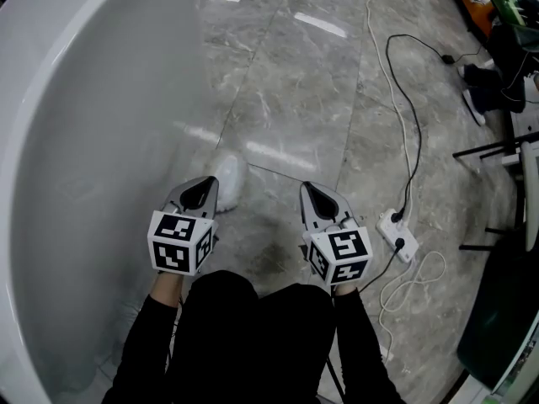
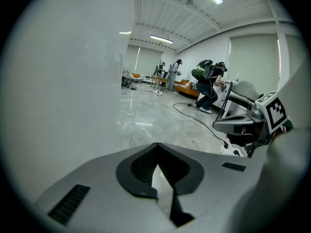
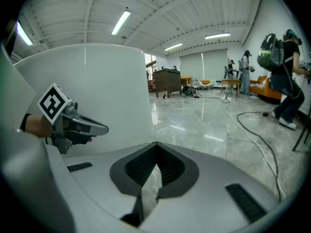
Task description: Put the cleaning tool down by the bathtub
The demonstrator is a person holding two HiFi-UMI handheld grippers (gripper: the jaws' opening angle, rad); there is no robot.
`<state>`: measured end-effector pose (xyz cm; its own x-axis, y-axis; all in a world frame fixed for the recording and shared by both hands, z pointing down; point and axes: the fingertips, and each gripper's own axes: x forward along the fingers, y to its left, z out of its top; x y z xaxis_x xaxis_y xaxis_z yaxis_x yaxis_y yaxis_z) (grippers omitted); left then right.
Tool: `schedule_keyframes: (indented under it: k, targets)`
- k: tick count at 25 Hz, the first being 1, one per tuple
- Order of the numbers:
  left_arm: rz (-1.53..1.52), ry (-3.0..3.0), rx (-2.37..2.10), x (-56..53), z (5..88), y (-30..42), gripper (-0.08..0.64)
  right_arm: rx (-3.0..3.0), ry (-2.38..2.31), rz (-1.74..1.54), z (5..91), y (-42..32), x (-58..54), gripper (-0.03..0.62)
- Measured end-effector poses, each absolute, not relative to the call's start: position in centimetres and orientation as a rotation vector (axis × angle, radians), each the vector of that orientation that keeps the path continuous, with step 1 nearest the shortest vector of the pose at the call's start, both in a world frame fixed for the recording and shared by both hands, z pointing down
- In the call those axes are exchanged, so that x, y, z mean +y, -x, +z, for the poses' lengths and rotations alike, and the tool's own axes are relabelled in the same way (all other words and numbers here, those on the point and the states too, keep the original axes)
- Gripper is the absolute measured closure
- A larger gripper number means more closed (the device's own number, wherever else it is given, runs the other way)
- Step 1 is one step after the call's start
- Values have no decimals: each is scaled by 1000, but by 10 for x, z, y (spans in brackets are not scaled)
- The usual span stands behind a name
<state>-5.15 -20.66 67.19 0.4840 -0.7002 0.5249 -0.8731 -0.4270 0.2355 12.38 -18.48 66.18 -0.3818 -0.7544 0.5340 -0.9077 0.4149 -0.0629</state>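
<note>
A white, soft-looking cleaning tool (image 1: 229,179) lies on the grey marble floor against the outer wall of the white bathtub (image 1: 93,141). My left gripper (image 1: 202,192) hovers just behind it with its jaws shut and nothing between them; its own view shows the closed tips (image 2: 156,145) and the tub wall (image 2: 63,81), not the tool. My right gripper (image 1: 313,194) is a little to the right over bare floor, also shut and holding nothing (image 3: 155,144). Each gripper shows in the other's view: the right gripper (image 2: 243,125) and the left gripper (image 3: 73,123).
A white power strip (image 1: 396,234) with black and white cables (image 1: 404,108) lies on the floor to the right. Black stand legs (image 1: 497,150) and dark gear crowd the far right edge. People (image 3: 284,76) stand far back in the room.
</note>
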Motion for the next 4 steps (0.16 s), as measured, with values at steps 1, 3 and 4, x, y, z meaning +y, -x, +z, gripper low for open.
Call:
schedule_keyframes:
  k: [1, 3, 4]
  targets:
    - [484, -2253, -1300, -207, 673, 52, 552, -2249, -1415, 488, 662, -124, -185, 592]
    - [489, -2250, -1299, -207, 675, 53, 552, -2249, -1413, 488, 663, -123, -185, 592]
    - [491, -2248, -1298, -207, 676, 53, 552, -2249, -1411, 487, 663, -122, -185, 592]
